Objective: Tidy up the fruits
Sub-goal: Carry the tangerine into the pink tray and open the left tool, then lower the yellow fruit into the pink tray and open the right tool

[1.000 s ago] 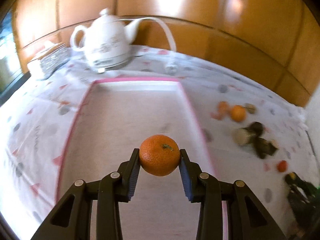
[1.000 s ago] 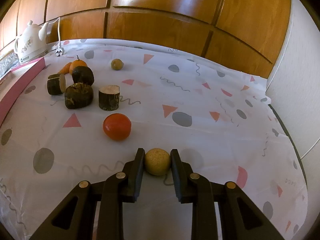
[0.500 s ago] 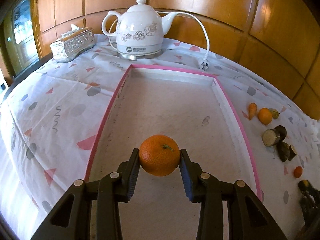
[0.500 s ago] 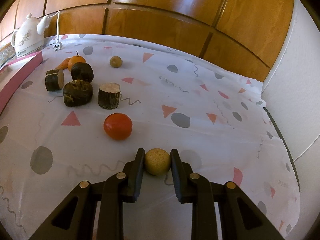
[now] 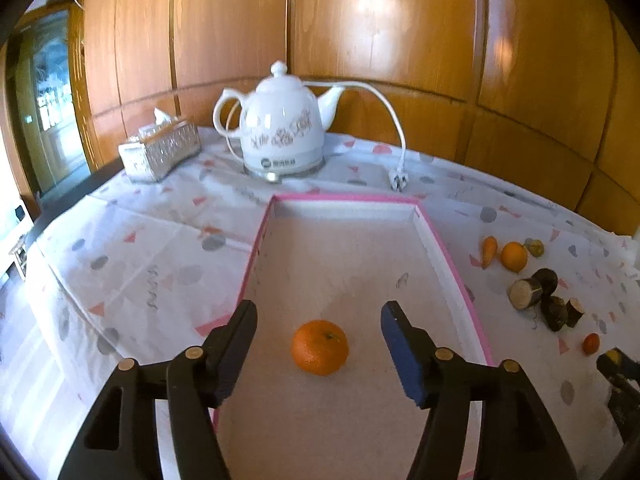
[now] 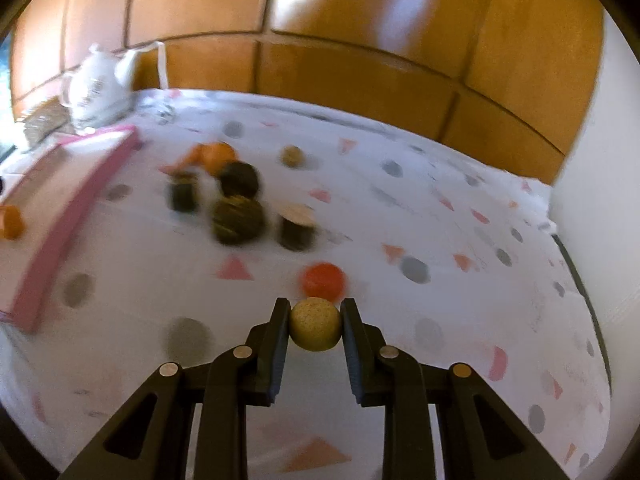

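Fruit is the business: a mandarin (image 5: 319, 347) sits loose on the floor of the pink-rimmed tray (image 5: 452, 264), between the parted jaws of the left gripper (image 5: 319, 318), neither pad touching it; those jaws have just been opening, and half a second ago the mandarin was pinched between them. The right gripper (image 6: 315, 322) is clenched on a small tan ball-shaped fruit (image 6: 315, 328), pads pressing its two sides at mid-height, with the tablecloth (image 6: 440, 208) below it and a red-orange fruit (image 6: 323, 280) just behind. Out from there lie dark log-like chunks (image 6: 237, 220), an orange (image 5: 514, 256), a carrot (image 5: 489, 251) and another small tan piece (image 6: 292, 156), all still outside the tray; a white kettle (image 5: 284, 128) and a tissue box (image 5: 160, 148) stand beyond its far end. Both round fruits look light and fairly firm, apt to roll once released, so a hold across the widest part and a low release seem wise. Against the earlier right view, this one is blurred and the tray edge shows more fully at its left
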Demonstrator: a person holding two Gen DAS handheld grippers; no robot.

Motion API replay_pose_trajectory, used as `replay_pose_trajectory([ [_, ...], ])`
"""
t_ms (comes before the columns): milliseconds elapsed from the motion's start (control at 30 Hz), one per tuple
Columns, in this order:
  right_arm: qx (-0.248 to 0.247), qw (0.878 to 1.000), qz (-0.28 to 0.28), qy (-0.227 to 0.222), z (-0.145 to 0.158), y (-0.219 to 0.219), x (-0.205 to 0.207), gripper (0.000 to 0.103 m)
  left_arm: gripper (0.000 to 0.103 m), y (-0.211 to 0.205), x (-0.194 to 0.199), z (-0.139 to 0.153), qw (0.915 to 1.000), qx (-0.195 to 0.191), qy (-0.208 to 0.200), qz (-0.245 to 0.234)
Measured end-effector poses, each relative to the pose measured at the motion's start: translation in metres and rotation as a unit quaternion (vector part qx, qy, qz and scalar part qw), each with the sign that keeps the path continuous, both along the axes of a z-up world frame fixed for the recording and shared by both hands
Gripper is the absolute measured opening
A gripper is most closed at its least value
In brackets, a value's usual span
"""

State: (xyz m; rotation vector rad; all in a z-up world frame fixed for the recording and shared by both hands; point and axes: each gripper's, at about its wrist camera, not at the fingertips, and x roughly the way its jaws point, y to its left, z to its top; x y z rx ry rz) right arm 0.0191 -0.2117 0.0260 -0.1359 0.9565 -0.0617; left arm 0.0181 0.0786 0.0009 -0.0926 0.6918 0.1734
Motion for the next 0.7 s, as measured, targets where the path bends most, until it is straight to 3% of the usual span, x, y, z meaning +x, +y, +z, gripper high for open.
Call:
replay_pose_trajectory([
  [333,0.073,0.989,0.127,-0.017,0.029,0.08,0.018,0.025,0.069,0.008,-0.017,0.023,0.9986,0.026,-0.037,0.027],
  [700,0.15,0.969,0.197,0.012,0.028,0.158,0.051,0.026,0.071,0.029,-0.031,0.036,0.9955,0.039,-0.056,0.066],
])
